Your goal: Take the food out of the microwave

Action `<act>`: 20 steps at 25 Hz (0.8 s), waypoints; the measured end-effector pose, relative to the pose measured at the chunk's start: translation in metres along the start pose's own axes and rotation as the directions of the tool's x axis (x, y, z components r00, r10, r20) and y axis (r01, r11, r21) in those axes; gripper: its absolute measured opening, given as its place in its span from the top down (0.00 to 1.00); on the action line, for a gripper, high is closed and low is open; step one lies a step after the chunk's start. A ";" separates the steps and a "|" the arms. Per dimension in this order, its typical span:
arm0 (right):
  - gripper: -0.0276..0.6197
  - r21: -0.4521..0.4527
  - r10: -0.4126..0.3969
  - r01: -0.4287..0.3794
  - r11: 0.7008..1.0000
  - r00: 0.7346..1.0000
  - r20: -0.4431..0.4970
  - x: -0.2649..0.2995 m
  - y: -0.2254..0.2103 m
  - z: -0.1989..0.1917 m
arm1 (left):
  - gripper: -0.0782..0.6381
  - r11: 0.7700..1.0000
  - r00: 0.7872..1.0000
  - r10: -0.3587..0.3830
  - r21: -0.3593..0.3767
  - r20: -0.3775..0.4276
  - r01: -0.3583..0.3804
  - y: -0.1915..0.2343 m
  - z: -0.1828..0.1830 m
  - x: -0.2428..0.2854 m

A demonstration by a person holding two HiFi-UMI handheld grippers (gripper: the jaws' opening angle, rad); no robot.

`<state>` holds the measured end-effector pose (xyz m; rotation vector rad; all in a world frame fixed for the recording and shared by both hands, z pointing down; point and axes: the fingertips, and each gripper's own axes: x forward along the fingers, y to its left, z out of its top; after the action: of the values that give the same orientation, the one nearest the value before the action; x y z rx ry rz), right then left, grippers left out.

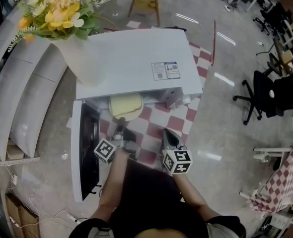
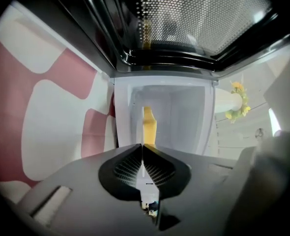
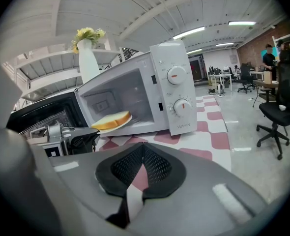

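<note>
One bread slice (image 1: 125,104): on white plate (image 1: 130,118), at open microwave's (image 1: 136,58) mouth, on the checked desk (image 1: 179,125).
Left claw (image 2: 143,146): closed on plate's near rim.
Right claw (image 3: 143,146): closed, empty, over the desk right of the plate.

Smooth microwave (image 1: 136,58), checked cloth (image 1: 159,124)

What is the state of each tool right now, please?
The left tool is closed on the rim of the plate carrying the bread.
The right tool is closed, holding nothing.
</note>
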<state>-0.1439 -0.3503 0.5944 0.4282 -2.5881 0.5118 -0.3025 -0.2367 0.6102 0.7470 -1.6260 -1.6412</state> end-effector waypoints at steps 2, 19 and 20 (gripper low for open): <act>0.96 0.001 0.000 0.000 1.000 1.000 0.001 -0.002 0.001 -0.002 | 0.87 1.000 1.000 -0.012 -0.006 -0.004 0.012 -0.003 -0.002 -0.002; 0.96 0.017 -0.011 0.010 1.000 1.000 0.028 -0.028 0.011 -0.012 | 0.87 0.999 0.998 -0.026 0.032 -0.057 0.028 -0.008 -0.017 -0.028; 0.96 0.020 -0.014 0.013 1.000 0.999 0.031 -0.030 0.011 -0.013 | 0.87 0.999 0.998 -0.028 0.024 -0.058 0.029 -0.010 -0.019 -0.029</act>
<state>-0.1178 -0.3293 0.5872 0.4635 -2.6103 0.5300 -0.2710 -0.2243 0.5969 0.8265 -1.6044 -1.6074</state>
